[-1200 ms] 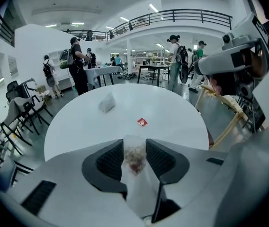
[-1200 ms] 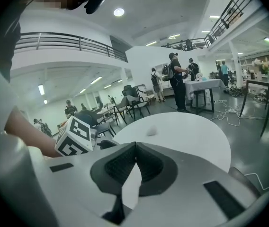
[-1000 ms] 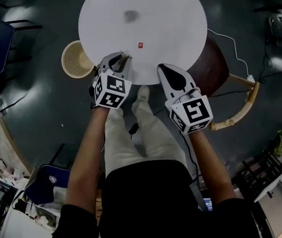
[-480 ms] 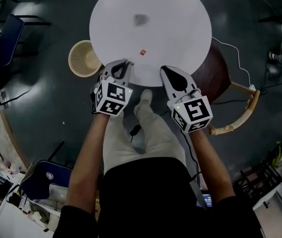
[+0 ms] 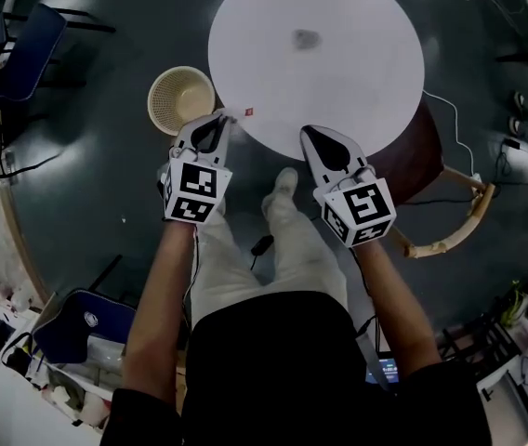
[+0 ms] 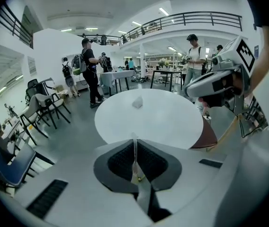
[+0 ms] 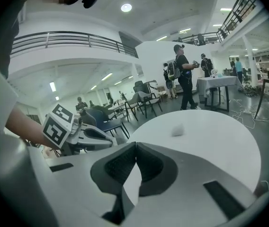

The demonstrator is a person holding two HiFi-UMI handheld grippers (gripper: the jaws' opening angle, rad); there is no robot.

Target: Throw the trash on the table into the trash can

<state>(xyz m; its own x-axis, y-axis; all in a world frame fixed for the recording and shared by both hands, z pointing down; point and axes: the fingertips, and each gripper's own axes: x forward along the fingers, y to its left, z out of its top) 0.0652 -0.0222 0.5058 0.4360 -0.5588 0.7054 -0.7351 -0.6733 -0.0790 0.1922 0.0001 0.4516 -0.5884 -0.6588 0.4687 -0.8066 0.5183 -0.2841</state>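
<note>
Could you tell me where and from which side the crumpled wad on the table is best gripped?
Probably across its middle, coming down from above: the crumpled wad is a small, low lump lying alone on the white table, with no edge to favour.

Perhaps open lab hall: mezzanine [image 6: 186,18], worktables [image 6: 118,74].

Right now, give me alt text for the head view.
From above, the left hand-held gripper is shut on a small red wrapper at the edge of a round white table, beside a wicker trash can. The right hand-held gripper is shut and empty; a crumpled scrap lies farther across the table.
</note>
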